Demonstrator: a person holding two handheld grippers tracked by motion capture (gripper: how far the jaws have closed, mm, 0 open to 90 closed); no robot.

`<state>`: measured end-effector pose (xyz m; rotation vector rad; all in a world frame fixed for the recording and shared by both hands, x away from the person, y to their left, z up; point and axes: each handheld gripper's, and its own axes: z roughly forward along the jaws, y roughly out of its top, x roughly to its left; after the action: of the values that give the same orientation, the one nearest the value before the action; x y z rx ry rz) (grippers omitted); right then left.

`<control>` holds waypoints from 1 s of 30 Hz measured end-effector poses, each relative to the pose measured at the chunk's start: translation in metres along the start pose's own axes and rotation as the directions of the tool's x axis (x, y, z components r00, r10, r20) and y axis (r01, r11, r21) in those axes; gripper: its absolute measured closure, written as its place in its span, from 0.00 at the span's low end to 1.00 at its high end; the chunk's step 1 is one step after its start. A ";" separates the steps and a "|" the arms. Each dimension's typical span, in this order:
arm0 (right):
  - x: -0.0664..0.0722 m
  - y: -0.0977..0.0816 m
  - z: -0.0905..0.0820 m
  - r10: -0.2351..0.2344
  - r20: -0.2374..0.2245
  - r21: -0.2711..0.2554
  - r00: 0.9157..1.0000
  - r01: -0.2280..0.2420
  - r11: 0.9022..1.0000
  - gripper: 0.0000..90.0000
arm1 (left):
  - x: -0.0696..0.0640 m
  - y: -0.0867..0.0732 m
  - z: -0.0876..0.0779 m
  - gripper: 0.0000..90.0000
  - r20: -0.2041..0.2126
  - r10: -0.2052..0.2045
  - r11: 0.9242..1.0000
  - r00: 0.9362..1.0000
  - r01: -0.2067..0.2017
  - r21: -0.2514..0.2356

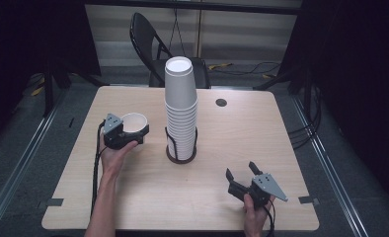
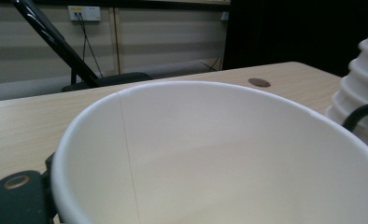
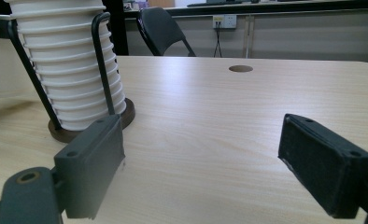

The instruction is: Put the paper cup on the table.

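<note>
Held by its thin rim in the left hand-held gripper (image 1: 133,136), the paper cup (image 1: 133,123) is light and easily squashed; the right hand-held gripper (image 1: 241,177) is open.

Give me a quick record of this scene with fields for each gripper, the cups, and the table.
left gripper: closed on the single paper cup, which stands upright, mouth up, left of the stack
right gripper: jaws wide open, nothing between them, low over the near right part of the table
cup stack: tall, cups nested upside down, in a dark wire holder with a round base
table: light wood, a round hole near the far edge
background: folding chair behind the table
</note>
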<state>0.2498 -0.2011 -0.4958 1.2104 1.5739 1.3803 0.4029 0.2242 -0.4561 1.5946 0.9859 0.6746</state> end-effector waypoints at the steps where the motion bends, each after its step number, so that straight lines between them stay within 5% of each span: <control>1: 0.000 0.000 0.000 -0.001 -0.002 0.000 1.000 0.001 1.000 0.15 | 0.001 -0.001 0.001 0.11 -0.008 0.009 1.000 1.000 -0.009 0.014; 15: 0.000 0.000 0.001 -0.004 -0.020 0.013 1.000 0.004 1.000 0.16 | 0.012 -0.018 0.000 0.11 -0.046 -0.023 0.998 0.999 0.025 0.054; 24: -0.001 0.001 0.002 -0.003 -0.031 0.018 1.000 0.003 1.000 0.16 | 0.012 -0.023 0.003 0.14 -0.077 0.003 0.989 0.997 0.008 0.145; 27: -0.001 0.001 0.002 -0.003 -0.038 0.022 0.999 0.004 1.000 0.17 | 0.012 -0.024 0.003 0.14 -0.077 -0.001 0.990 0.997 0.012 0.140; 30: 0.000 0.001 0.002 -0.006 -0.043 0.028 0.999 0.007 1.000 0.17 | 0.011 -0.025 0.003 0.15 -0.086 0.031 0.986 0.996 -0.016 0.169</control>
<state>0.2520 -0.2006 -0.4954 1.1989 1.6304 1.3929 0.4044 0.2343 -0.4821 1.7375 1.1149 0.6983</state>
